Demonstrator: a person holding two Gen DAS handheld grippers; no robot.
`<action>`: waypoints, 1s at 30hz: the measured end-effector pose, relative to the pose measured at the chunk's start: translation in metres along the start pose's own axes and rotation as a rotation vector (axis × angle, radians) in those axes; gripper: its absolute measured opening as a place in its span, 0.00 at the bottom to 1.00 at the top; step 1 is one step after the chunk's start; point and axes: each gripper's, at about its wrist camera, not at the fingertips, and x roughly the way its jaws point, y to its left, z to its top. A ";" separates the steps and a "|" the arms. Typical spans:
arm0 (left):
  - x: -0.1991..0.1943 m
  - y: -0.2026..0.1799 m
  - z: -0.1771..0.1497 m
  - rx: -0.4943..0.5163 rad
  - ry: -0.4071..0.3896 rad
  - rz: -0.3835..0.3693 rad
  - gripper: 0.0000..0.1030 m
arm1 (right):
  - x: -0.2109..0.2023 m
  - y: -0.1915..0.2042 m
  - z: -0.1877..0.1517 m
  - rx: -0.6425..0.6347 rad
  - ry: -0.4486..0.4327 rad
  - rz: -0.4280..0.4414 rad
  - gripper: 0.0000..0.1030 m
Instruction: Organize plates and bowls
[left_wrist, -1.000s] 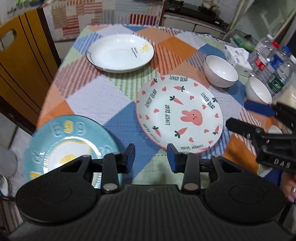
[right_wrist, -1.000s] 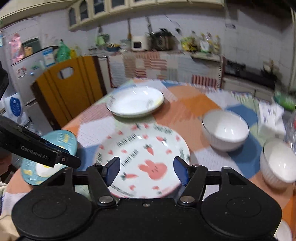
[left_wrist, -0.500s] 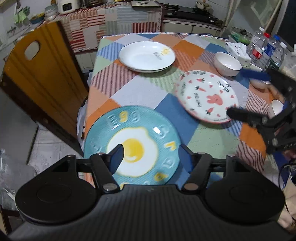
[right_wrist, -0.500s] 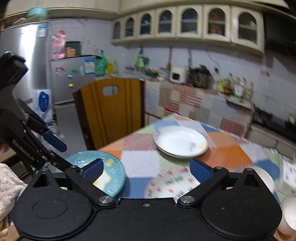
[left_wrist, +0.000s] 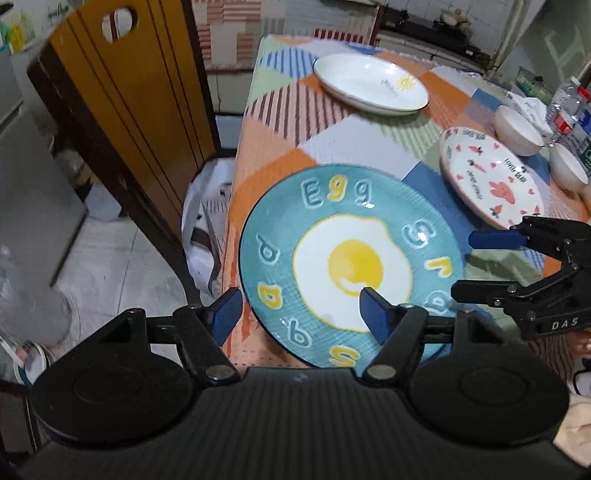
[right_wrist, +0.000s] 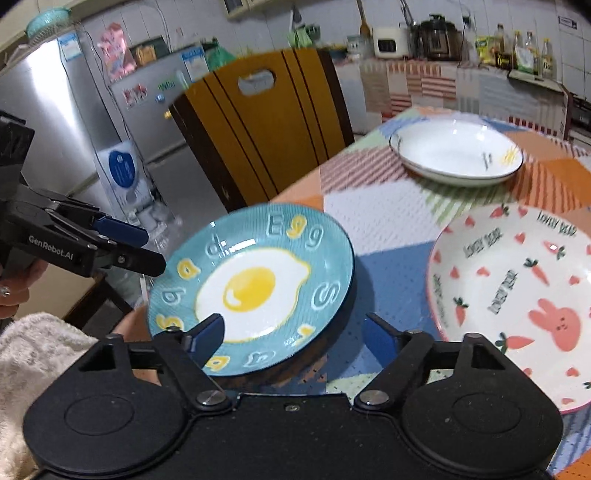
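Over the table's near corner, both grippers — left gripper (left_wrist: 301, 308) and right gripper (right_wrist: 291, 334) — flank the teal egg plate (left_wrist: 351, 258), jaws spread wide.

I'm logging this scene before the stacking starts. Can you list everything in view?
egg plate: 1, teal with fried-egg print, near table corner
bunny plate: 1, white with pink rabbit, right of egg plate
white plate: 1, white with sun mark, far side
bowls: 2, white, far right
water bottles: several, clear, right edge
tablecloth: 1, patchwork, covering table
chair: 1, yellow-brown, left of table
fridge: 1, silver, background
left gripper: 1, black, open over egg plate
right gripper: 1, black, open
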 end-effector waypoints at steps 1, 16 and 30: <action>0.005 0.002 -0.001 -0.004 0.009 0.005 0.65 | 0.005 0.000 -0.001 0.006 0.009 0.001 0.76; 0.027 0.015 -0.014 -0.080 0.027 0.054 0.18 | 0.030 0.000 -0.008 0.139 0.040 -0.033 0.29; 0.028 0.002 -0.011 -0.099 0.010 0.062 0.23 | 0.026 -0.008 -0.005 0.104 0.034 0.004 0.27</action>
